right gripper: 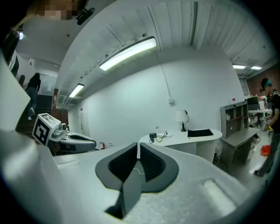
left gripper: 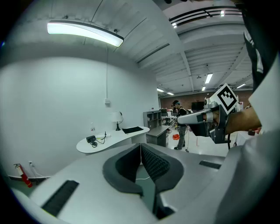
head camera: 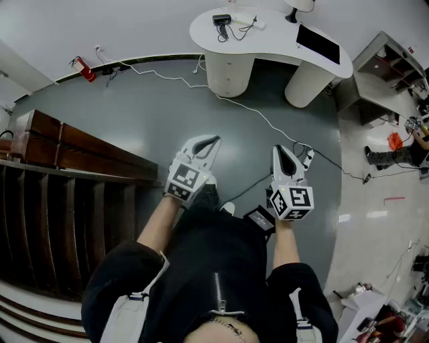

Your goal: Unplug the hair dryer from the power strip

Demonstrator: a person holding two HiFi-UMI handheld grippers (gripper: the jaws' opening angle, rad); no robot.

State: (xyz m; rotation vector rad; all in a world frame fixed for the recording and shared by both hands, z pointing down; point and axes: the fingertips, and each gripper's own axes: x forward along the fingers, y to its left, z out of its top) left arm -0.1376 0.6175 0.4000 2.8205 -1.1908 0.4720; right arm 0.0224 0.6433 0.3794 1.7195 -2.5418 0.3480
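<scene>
A grey floor [head camera: 147, 114] fills most of the head view, seen from steeply above. One curved white desk [head camera: 268, 40] stands at the top centre of the frame. One dark wooden cabinet [head camera: 67, 147] sits at the left edge.

Two grippers are held out side by side at mid-frame, well apart from the desk. The left gripper [head camera: 213, 142] has its jaws closed together with nothing between them. The right gripper [head camera: 280, 149] is likewise closed and empty. Each gripper view shows its own dark ribbed pads meeting, with the desk beyond them across the room.

One white cable [head camera: 255, 110] snakes over the floor from the upper left, past the desk's base, to a spot just beside the right gripper.

On the desk, one flat black mat [head camera: 318, 43] lies at its right end and one lamp [head camera: 292, 18] stands at its far edge. One small black corded device [head camera: 222, 19] rests at the desk's left end. It is too small to identify firmly as the hair dryer.

One red fire extinguisher [head camera: 84, 68] stands by the wall, upper left.
</scene>
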